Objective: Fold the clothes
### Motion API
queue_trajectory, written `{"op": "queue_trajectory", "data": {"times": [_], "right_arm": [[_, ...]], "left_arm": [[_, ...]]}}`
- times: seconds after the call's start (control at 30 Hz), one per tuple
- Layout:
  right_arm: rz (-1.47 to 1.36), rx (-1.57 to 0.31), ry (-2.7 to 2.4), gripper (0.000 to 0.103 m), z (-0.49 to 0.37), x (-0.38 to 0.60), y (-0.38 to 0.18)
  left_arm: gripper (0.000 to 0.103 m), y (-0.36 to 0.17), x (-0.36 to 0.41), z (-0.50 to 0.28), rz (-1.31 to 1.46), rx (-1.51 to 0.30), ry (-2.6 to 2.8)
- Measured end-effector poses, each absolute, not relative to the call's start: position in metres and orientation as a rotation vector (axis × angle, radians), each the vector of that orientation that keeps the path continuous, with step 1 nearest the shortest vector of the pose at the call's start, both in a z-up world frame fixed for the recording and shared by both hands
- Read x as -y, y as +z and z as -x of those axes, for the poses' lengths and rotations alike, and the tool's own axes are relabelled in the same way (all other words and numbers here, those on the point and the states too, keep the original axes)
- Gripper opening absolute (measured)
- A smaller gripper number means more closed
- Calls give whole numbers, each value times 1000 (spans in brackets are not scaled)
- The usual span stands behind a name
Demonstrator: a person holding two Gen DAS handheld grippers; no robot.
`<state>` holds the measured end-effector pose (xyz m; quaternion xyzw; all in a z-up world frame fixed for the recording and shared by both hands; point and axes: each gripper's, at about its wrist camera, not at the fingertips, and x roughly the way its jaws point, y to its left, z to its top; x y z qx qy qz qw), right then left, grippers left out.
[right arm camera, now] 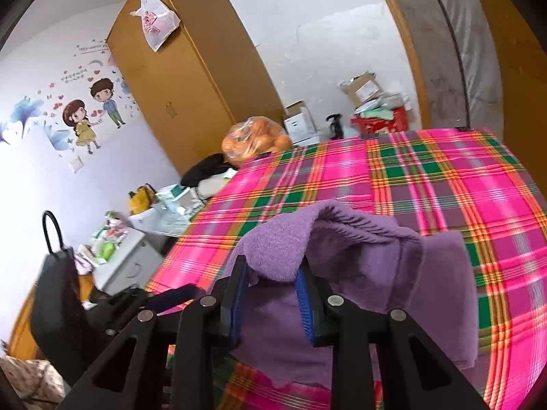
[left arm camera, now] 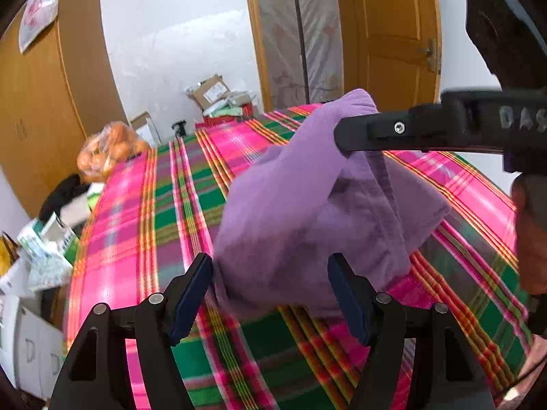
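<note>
A purple garment (left arm camera: 307, 212) is bunched up and lifted partly off the plaid bed sheet (left arm camera: 164, 212). In the left wrist view my right gripper (left arm camera: 342, 138) comes in from the right and is shut on the garment's upper fold, which hangs down from it. My left gripper (left arm camera: 270, 266) stands open, its blue-padded fingers on either side of the garment's lower edge. In the right wrist view the right gripper (right arm camera: 271, 270) pinches a thick purple fold of the garment (right arm camera: 359, 256), and the rest drapes down to the sheet (right arm camera: 444, 177).
A bag of oranges (left arm camera: 109, 153) sits at the bed's far left corner. A cluttered low cabinet (right arm camera: 130, 253) and a black bag (right arm camera: 58, 294) stand left of the bed. Boxes (left arm camera: 212, 94), a wardrobe (right arm camera: 191, 78) and a door (left arm camera: 393, 34) lie beyond. A hand (left arm camera: 533, 235) shows at the right edge.
</note>
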<state>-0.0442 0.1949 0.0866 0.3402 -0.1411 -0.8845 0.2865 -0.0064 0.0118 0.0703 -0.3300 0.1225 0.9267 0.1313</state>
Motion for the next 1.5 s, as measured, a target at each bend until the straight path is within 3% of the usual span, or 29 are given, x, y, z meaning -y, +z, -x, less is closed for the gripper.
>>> {"op": "queue_trajectory", "data": {"times": [0.53, 0.67, 0.83, 0.9, 0.97, 1.5], "right_arm": [[-1157, 624, -2369, 32, 17, -257, 17], [-1204, 770, -2272, 44, 27, -262, -5], [-1217, 808, -2179, 51, 43, -245, -17], [-1199, 819, -2169, 46, 44, -245, -15], [-1173, 834, -2156, 28, 44, -247, -11], [-876, 651, -2153, 26, 83, -194, 83]], "left_arm": [[72, 58, -17, 40, 1073, -359, 2634], [72, 57, -17, 39, 1060, -365, 2611], [72, 53, -25, 33, 1043, -406, 2530], [72, 52, -25, 32, 1033, -416, 2512], [72, 52, -24, 33, 1028, -417, 2507], [71, 90, 14, 39, 915, -158, 2511]]}}
